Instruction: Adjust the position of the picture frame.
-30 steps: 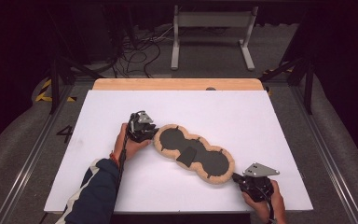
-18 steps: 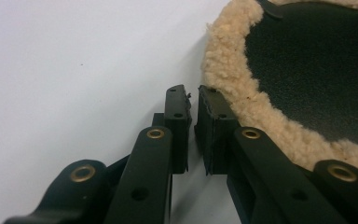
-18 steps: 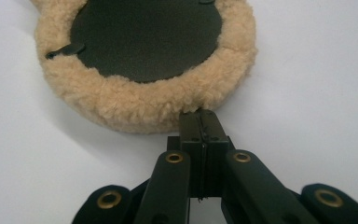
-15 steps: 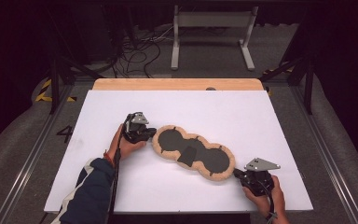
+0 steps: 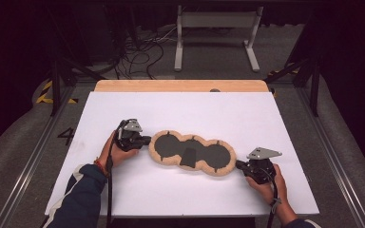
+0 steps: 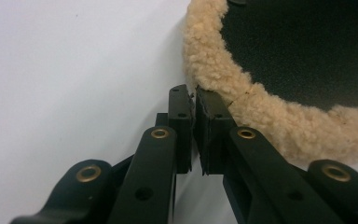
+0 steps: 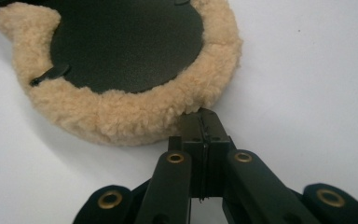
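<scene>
A long three-lobed pad (image 5: 192, 153) with black faces and a tan fleece rim lies flat on the white table (image 5: 266, 118). My left gripper (image 5: 145, 140) is at the pad's left end. Its jaws have just been closing, and in the left gripper view the tips (image 6: 195, 95) nip the edge of the fleece rim (image 6: 242, 100) with a thin slit left between the pads. My right gripper (image 5: 240, 165) is at the pad's right end. Its jaws stand shut, and the tips (image 7: 201, 116) butt against the fleece rim (image 7: 135, 116); I cannot tell whether fibres are caught.
A wooden strip (image 5: 180, 85) borders the table's far edge. Metal rails (image 5: 28, 166) run along both sides. Cables (image 5: 138, 52) and a white frame (image 5: 216, 33) sit on the floor beyond. Bare white table surrounds the pad.
The right gripper moved up and left along with the pad's right end, so the pad lies more level. The left gripper shifted slightly left with the pad's left end.
</scene>
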Available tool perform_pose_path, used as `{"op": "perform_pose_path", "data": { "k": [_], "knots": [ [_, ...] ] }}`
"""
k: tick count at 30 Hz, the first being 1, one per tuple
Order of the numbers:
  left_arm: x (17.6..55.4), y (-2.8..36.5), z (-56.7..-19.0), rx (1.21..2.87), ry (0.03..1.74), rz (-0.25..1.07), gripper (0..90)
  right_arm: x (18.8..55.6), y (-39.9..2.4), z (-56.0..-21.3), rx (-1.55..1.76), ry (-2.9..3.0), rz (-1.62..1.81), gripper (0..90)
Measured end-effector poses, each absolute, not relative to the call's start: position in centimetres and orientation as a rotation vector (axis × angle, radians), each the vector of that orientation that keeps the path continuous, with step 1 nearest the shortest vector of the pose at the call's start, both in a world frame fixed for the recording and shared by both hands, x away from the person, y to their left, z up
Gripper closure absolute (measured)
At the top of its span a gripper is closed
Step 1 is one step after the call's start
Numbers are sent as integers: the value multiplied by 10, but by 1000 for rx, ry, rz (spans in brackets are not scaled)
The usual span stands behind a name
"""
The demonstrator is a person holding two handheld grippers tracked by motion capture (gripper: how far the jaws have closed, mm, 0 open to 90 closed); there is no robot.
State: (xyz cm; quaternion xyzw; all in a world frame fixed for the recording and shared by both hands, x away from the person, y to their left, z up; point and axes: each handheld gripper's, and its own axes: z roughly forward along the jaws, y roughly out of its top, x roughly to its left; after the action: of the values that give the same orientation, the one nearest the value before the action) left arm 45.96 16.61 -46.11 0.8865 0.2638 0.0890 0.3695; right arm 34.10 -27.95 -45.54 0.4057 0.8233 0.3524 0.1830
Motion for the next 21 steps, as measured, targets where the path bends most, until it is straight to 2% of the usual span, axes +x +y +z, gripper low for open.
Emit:
{"op": "perform_pose_path", "data": {
  "k": [21],
  "knots": [
    [436,174,-461,2277,719,253,853,368,-276,-456,1166,2291,996,900]
  ]
}}
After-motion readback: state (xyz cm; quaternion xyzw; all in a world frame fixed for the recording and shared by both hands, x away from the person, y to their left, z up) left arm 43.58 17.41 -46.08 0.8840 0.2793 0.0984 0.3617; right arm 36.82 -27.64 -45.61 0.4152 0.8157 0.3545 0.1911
